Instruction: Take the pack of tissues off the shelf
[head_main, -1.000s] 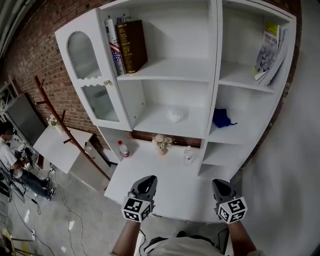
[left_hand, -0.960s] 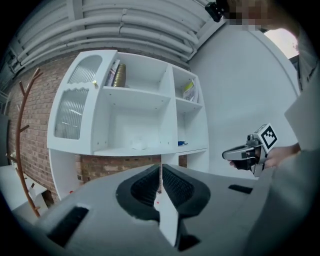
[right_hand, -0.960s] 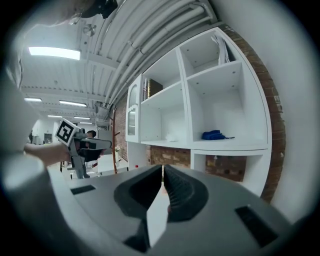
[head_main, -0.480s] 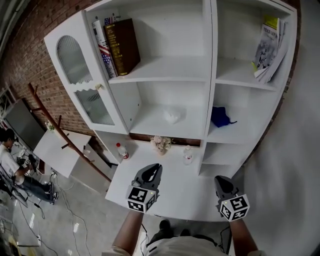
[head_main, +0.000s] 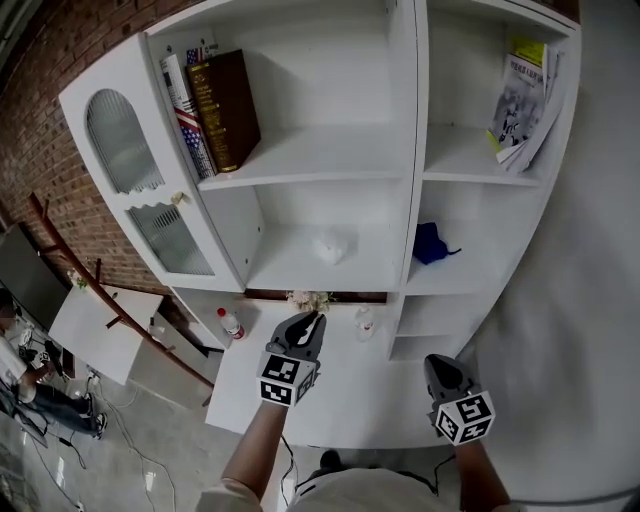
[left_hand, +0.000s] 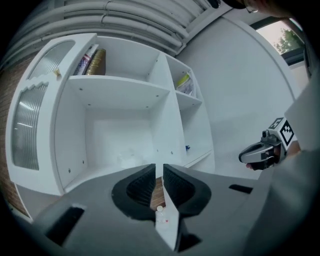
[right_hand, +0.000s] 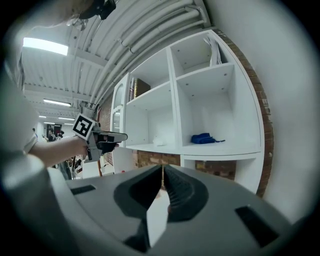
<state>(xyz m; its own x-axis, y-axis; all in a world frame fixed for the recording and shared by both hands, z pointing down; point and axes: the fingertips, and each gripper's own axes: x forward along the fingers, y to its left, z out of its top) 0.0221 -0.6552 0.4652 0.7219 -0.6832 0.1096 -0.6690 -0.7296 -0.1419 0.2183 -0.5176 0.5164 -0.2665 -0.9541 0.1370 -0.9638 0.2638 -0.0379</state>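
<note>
The pack of tissues (head_main: 333, 245) is a small white bundle lying on the middle shelf of the white shelf unit (head_main: 405, 160), left of the upright divider. It shows faintly in the left gripper view (left_hand: 131, 159) and in the right gripper view (right_hand: 159, 142). My left gripper (head_main: 312, 322) is raised over the desk, below and in front of that shelf, its jaws shut and empty (left_hand: 159, 172). My right gripper (head_main: 440, 368) hangs lower at the right, also shut with nothing in it (right_hand: 163, 172).
Books (head_main: 210, 105) stand on the top left shelf and magazines (head_main: 525, 95) lean at the top right. A blue cloth (head_main: 430, 243) lies in the right compartment. A glass cabinet door (head_main: 130, 190) stands open at the left. A flower vase (head_main: 308, 300) and two bottles (head_main: 231, 323) (head_main: 365, 322) stand on the white desk (head_main: 370, 400).
My left gripper has risen and moved forward towards the shelf unit. The right gripper has hardly moved. The head view has shifted, so the shelves look nearer.
</note>
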